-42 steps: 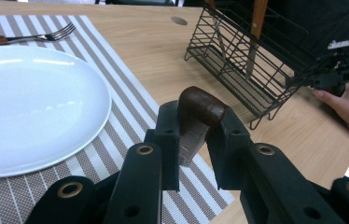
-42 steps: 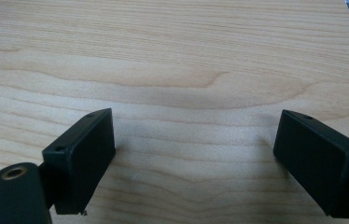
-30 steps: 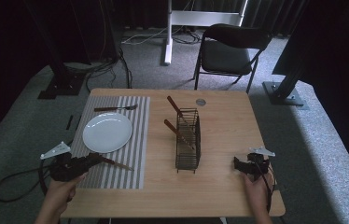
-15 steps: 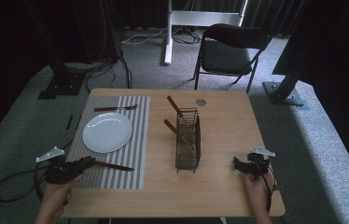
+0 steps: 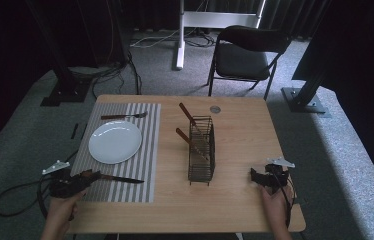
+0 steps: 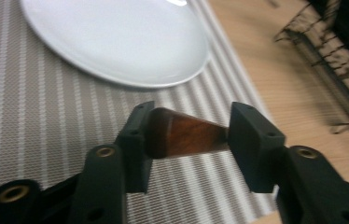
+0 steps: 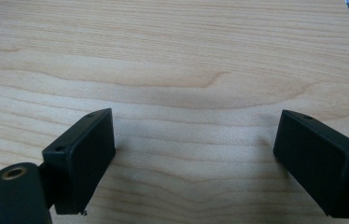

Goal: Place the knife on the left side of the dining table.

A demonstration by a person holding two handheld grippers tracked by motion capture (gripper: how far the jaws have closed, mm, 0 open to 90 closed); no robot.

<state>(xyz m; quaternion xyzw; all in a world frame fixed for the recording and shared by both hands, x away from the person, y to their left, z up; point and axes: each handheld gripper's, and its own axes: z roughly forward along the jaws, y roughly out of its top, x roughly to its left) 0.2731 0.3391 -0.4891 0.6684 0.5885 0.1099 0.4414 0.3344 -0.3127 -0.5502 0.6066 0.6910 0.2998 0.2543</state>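
Left claw (image 6: 186,140): clamped on the knife's (image 5: 117,177) wooden handle, blade lying across the striped placemat (image 5: 147,150) near the white plate (image 5: 115,142).
Right claw (image 7: 193,161): jaws wide apart, nothing between, over bare table (image 5: 245,130).

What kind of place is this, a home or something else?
Probably a studio or lab set up as a dining spot: dark curtains, metal stands on grey carpet, and one small table with a plate.

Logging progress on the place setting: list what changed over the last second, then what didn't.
The left gripper, shut on the knife, pulled back toward the person's edge of the table, dragging the knife along the striped placemat. The right gripper, plate, fork and wire caddy stayed put.
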